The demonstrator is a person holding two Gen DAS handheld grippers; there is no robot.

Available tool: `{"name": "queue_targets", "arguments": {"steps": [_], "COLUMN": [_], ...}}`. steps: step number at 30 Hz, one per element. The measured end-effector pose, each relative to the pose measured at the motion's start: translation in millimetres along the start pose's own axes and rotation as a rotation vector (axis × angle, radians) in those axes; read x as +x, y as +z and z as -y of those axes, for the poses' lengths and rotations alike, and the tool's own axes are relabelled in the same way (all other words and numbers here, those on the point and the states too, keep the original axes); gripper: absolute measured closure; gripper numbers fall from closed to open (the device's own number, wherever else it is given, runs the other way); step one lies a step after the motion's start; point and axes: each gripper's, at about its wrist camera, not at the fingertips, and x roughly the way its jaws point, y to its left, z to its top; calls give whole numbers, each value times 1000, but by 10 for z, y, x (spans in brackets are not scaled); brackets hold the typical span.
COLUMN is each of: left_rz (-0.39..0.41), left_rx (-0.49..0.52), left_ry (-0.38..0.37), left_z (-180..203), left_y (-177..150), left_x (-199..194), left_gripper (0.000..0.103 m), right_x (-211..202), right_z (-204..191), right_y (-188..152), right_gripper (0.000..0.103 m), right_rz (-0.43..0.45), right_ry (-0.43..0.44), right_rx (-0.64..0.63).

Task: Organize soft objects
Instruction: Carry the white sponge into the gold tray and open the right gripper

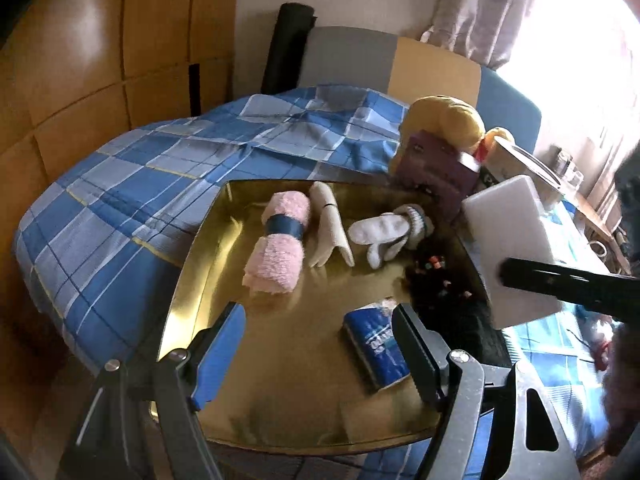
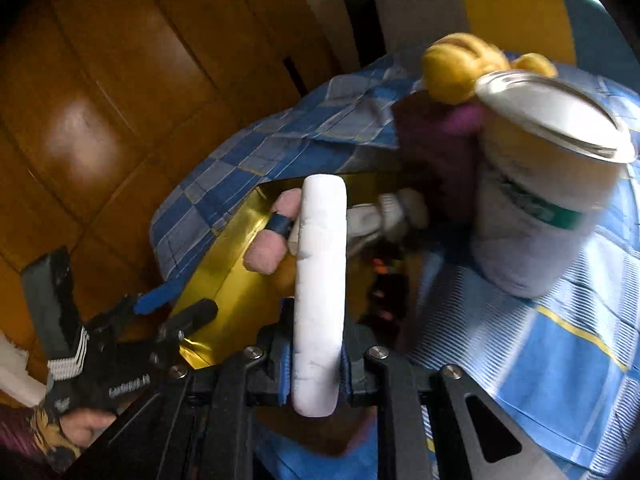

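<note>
1. Right wrist view: the right tool (image 2: 316, 364) was clenched on a white foam block (image 2: 319, 280), above the gold tray (image 2: 224, 268).
2. The block looked light and squashy; a mid-edge grip suited it.
3. The left tool (image 1: 320, 344) hung released.

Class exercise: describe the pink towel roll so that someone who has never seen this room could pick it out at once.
Find the bed with the blue checked cover; a gold tray lies on it. At the tray's far left end lies the towel roll, beside a cream glove. It is the only fluffy pink thing there, cinched round its middle by a dark blue band.
</note>
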Motion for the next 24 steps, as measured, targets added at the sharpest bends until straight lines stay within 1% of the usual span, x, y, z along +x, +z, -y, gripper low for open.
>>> {"name": "queue_targets", "arguments": {"steps": [3,5,6,7,8,9,10,11,12,16,24], "left_rz": [-3,-4,-5,-8,-11,-13,-14,-15,-16,-18,4], "left_rx": [-20,-28,-32,-36,-38,-41,-44,-47,-49,-46,-16], "left_ry": [4,7,9,10,11,12,12,12,14,15,19], "left_z": [-64,-98,-115,-131,-143,-155,-166,-176,-182,-182,-121], "left_y": [-2,-4,-5,-8,-13,-21,-30,-36,-38,-40,-24], "left_x": [20,28,32,39,45,51,54,61,66,79,31], "left_gripper": [27,27,27,27,27,27,27,27,27,27,27], "right_x": [300,527,591,718,782,852,865,864,862,774,388], "right_z": [-82,-123,-138,-132,-123,-116,-99,-78,-74,-65,-161], "right_y": [115,142,125,126,105,92,83,66,51,7,-17], "right_gripper": [86,85,84,83,80,74,70,66,65,64,60], "right_rz": [-42,-88,-106,-135,-149,-164,-170,-171,-167,-135,-23], "right_ry": [7,-8,-37,-100,-135,-165,-172,-177,-181,-206,-259], "right_rx": [-6,-28,-40,-58,-68,-76,-74,-68,-65,-65,-100]}}
